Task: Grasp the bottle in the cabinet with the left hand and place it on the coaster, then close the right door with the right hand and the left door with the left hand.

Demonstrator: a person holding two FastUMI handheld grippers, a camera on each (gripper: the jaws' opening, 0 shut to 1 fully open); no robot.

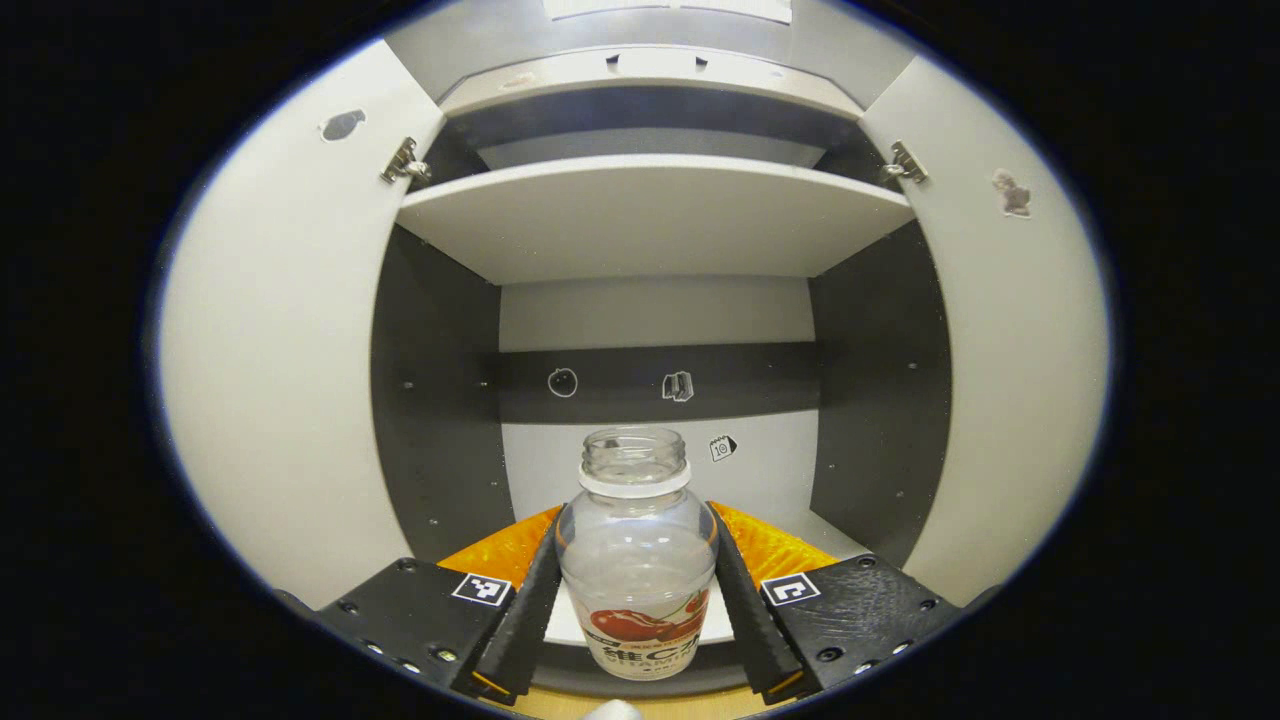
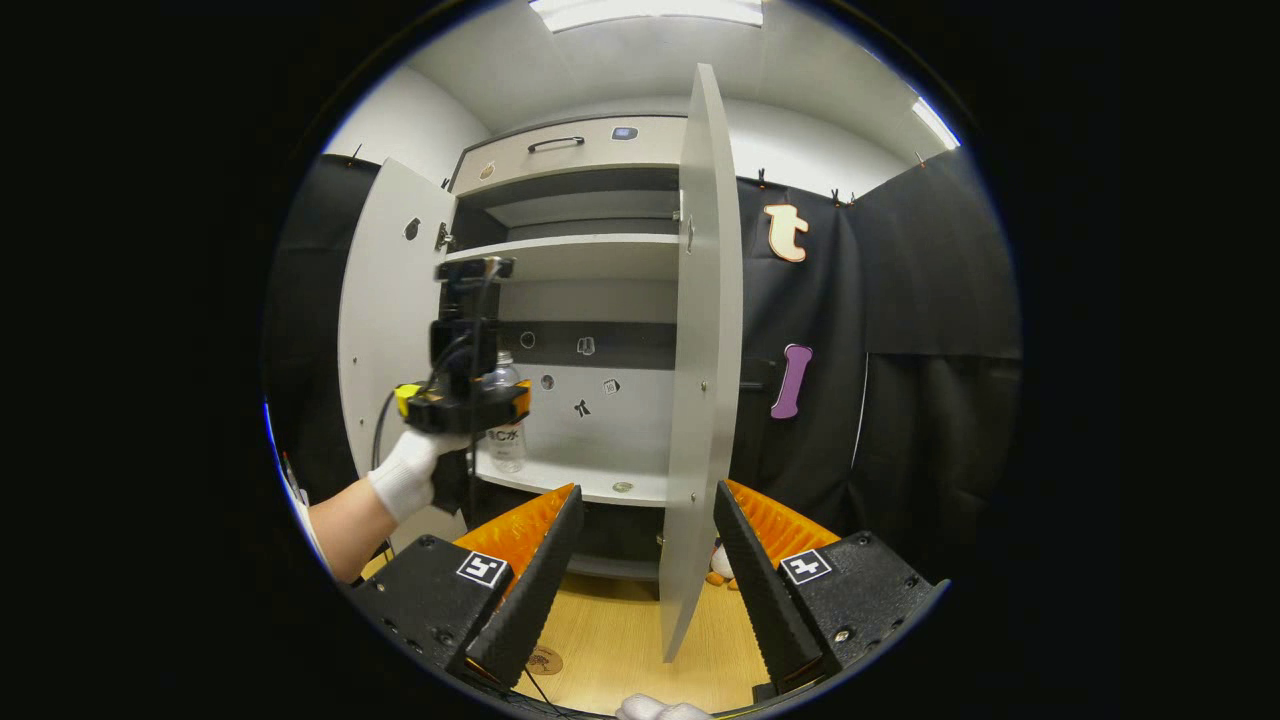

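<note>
We see the clear, capless bottle (image 1: 637, 560) upright at the front of the cabinet's (image 1: 650, 215) lower shelf, apparently empty, with the left gripper (image 1: 637, 610) clamped on its sides. In the right gripper view our gloved hand (image 2: 405, 478) holds that gripper at the bottle. The right gripper (image 2: 640, 580) hangs apart, straddling the right door (image 2: 705, 350) edge without touching. The left door (image 1: 285, 370) stands open; a coaster (image 2: 545, 660) lies on the wooden table (image 2: 620, 640).

Right claw (image 2: 640, 580) open, straddling right door (image 2: 700, 360) edge; left claw (image 2: 470, 405) at bottle (image 2: 505, 420).
</note>
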